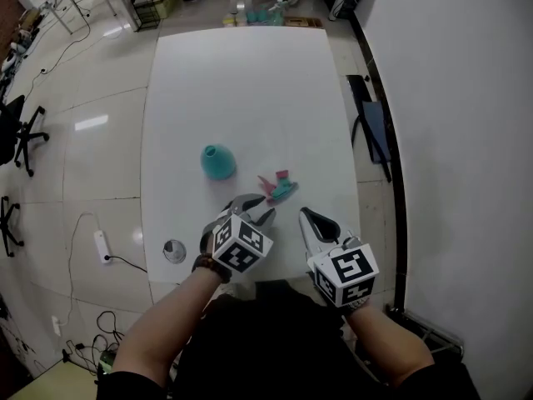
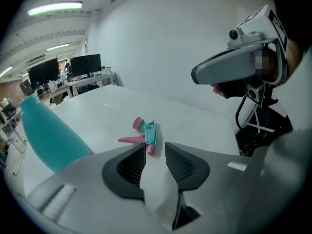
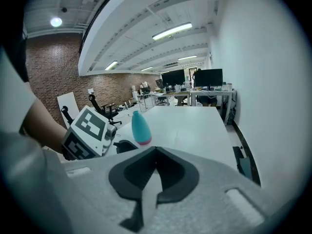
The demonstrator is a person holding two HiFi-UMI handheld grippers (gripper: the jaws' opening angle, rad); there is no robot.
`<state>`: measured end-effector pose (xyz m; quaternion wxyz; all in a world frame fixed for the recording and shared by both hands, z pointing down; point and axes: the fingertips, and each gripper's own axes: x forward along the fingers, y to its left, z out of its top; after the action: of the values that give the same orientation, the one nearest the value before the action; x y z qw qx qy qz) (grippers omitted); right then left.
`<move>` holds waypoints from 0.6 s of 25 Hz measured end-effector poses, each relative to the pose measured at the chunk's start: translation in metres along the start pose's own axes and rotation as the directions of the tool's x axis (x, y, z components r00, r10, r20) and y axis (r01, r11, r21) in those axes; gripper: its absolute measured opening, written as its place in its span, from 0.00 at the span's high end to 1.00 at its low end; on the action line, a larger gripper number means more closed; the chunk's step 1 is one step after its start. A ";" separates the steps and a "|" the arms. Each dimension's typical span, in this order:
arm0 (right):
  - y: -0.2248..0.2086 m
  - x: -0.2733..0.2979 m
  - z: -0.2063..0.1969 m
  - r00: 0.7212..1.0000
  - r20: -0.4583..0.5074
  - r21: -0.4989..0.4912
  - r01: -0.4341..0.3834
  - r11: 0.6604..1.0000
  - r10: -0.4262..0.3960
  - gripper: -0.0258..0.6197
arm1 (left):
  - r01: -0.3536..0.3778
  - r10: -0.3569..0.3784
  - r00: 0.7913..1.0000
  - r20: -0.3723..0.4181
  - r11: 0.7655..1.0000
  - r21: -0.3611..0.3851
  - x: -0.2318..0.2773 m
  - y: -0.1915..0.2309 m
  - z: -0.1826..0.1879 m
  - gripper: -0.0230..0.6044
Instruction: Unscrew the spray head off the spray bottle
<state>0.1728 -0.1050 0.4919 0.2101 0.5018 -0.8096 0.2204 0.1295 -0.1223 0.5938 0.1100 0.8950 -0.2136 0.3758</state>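
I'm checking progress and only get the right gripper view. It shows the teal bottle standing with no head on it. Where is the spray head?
Observer: The spray head lies on its side on the white table, apart from the spray bottle and to its right in the head view.
Operator: Is the left gripper holding it?
Observer: No. The left gripper view shows the left gripper with its fingers apart and nothing between them; the spray head lies on the table just beyond their tips.
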 end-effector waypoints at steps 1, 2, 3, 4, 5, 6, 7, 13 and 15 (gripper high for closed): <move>-0.002 0.001 -0.001 1.000 -0.003 0.001 -0.005 1.000 0.005 0.97 | -0.001 0.001 1.000 -0.011 1.000 0.006 0.004 0.001 -0.002 0.74; -0.004 0.002 -0.002 1.000 -0.006 0.001 -0.009 1.000 0.009 0.97 | -0.002 0.002 1.000 -0.021 1.000 0.013 0.008 0.001 -0.003 0.74; -0.005 0.003 -0.002 1.000 -0.009 -0.001 -0.015 1.000 0.015 0.97 | -0.003 0.003 1.000 -0.031 1.000 0.019 0.012 0.001 -0.004 0.74; -0.006 0.003 -0.003 1.000 -0.011 -0.004 -0.021 1.000 0.021 0.97 | -0.003 0.004 0.999 -0.040 1.000 0.025 0.015 0.001 -0.005 0.74; -0.007 0.004 -0.003 1.000 -0.013 -0.007 -0.027 1.000 0.027 0.97 | -0.003 0.004 0.999 -0.048 1.000 0.030 0.018 0.002 -0.006 0.74; -0.007 0.005 -0.003 0.999 -0.015 -0.010 -0.033 0.999 0.033 0.97 | -0.003 0.005 0.998 -0.057 0.999 0.034 0.020 0.002 -0.006 0.74; -0.008 0.005 -0.003 0.999 -0.017 -0.011 -0.038 0.999 0.038 0.97 | -0.003 0.005 0.998 -0.065 0.999 0.037 0.022 0.003 -0.007 0.74; -0.012 0.009 -0.005 0.998 -0.021 -0.010 -0.054 0.998 0.054 0.97 | -0.003 0.006 0.996 -0.092 0.999 0.035 0.028 0.004 -0.011 0.74; -0.012 0.010 -0.005 0.998 -0.021 -0.010 -0.060 0.998 0.059 0.97 | -0.005 0.008 0.995 -0.100 0.999 0.032 0.030 0.005 -0.013 0.76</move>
<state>0.1803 -0.1143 0.5038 0.2144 0.4740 -0.8232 0.2273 0.1376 -0.1308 0.6247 0.1053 0.8760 -0.2047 0.4239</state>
